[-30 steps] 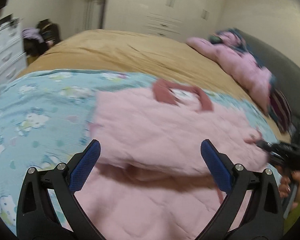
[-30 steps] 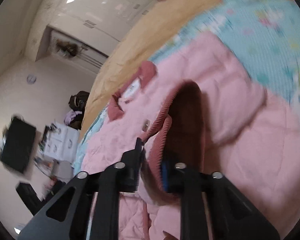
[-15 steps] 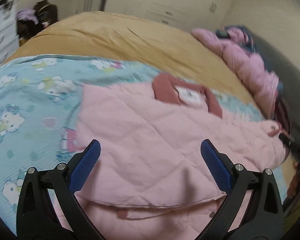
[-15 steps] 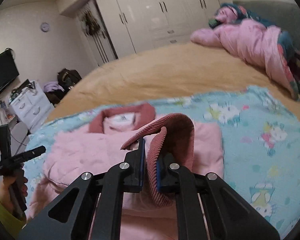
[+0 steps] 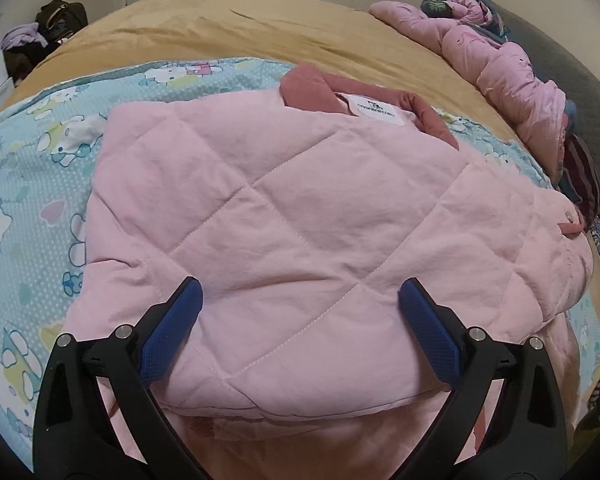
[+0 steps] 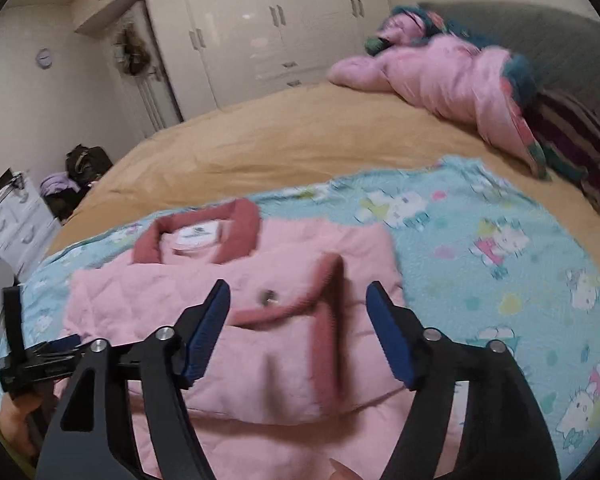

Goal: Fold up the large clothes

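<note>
A pink quilted jacket (image 5: 284, 216) lies partly folded on a pale blue cartoon-print blanket (image 5: 32, 184) spread over the tan bedcover (image 5: 236, 28). Its dark rose collar (image 5: 312, 88) points toward the far side of the bed, a white label (image 5: 376, 110) showing inside it. One quilted panel is folded across the body, its edge lying over the layer beneath. The left gripper (image 5: 300, 320) hangs just above the near part of that panel, its blue-padded jaws spread wide with nothing between them. The right gripper (image 6: 298, 328) is above the sleeve (image 6: 300, 308), whose ribbed rose cuff lies on top of the jacket beside a small metal snap (image 6: 267, 296); its jaws are opening, and the cuff sits below the gap, free of the pads. In the right wrist view the left gripper appears at the jacket's left edge, a hand (image 6: 16, 412) beneath it. A heap of pink bedding (image 6: 432, 76) rests near the grey headboard (image 6: 540, 40), with white wardrobes (image 6: 260, 28) behind.
</note>
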Demonstrator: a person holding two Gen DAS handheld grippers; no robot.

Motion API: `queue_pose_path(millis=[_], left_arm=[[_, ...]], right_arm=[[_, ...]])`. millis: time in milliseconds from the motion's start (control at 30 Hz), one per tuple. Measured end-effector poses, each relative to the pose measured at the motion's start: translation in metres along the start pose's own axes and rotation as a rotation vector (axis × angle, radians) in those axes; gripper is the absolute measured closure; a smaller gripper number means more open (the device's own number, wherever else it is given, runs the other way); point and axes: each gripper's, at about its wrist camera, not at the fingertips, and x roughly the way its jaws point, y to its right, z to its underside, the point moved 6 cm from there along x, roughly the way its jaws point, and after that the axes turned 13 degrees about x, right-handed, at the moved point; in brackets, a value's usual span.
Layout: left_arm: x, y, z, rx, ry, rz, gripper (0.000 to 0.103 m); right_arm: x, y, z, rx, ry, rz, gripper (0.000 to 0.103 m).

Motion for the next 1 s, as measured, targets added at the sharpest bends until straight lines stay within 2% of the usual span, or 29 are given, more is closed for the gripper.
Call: queue_pose_path(millis=[167, 367, 667, 1000], left_arm=[[0.003, 0.001, 0.003, 0.004, -0.010, -0.005, 0.010], [0.003, 0.001, 0.002, 0.005, -0.010, -0.006, 0.010], [0.003, 0.001, 0.003, 0.009, -0.004, -0.002, 0.010], [0.008, 0.004, 0.005, 0.038, -0.007, -0.029, 0.010]], right_arm=[[0.013, -0.050, 0.014, -0.100, -0.075, -0.096, 0.022], [0.048, -0.087, 0.040, -0.186, -0.196, -0.080, 0.020], [0.103, -0.064, 0.072, -0.166, -0.360, 0.055, 0.020], [0.126, -0.058, 0.091, -0.183, -0.368, 0.097, 0.016]])
